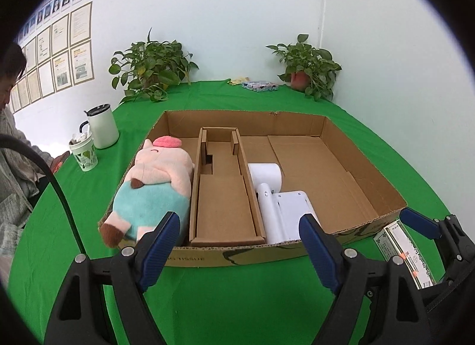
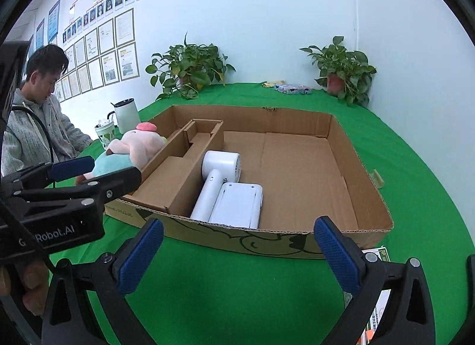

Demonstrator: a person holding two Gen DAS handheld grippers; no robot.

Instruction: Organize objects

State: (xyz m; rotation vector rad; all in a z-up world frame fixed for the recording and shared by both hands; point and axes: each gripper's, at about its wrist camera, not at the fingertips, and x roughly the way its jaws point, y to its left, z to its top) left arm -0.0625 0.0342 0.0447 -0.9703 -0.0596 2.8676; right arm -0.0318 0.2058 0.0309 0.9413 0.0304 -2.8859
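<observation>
A shallow cardboard tray [image 1: 368, 172] [image 2: 360, 172] lies on the green table. In its left compartment lies a pink and teal plush pig [image 1: 154, 184] [image 2: 133, 149]. A white hair dryer [image 1: 267, 184] [image 2: 219, 172] and a flat white box [image 1: 294, 211] [image 2: 240, 205] lie right of the cardboard divider [image 1: 225, 196]. My left gripper [image 1: 240, 235] is open and empty, just before the tray's near wall. My right gripper [image 2: 237, 244] is open and empty, also before the near wall. A green-and-white medicine box [image 1: 403, 256] [image 2: 377, 312] lies on the cloth by the right gripper [image 1: 430, 232].
A white mug [image 1: 102, 126] and a patterned cup [image 1: 84, 151] stand left of the tray. Two potted plants [image 1: 151, 68] [image 1: 308, 65] and a small colourful pack [image 1: 259, 86] sit at the back. A seated person [image 2: 38, 119] is at the left edge.
</observation>
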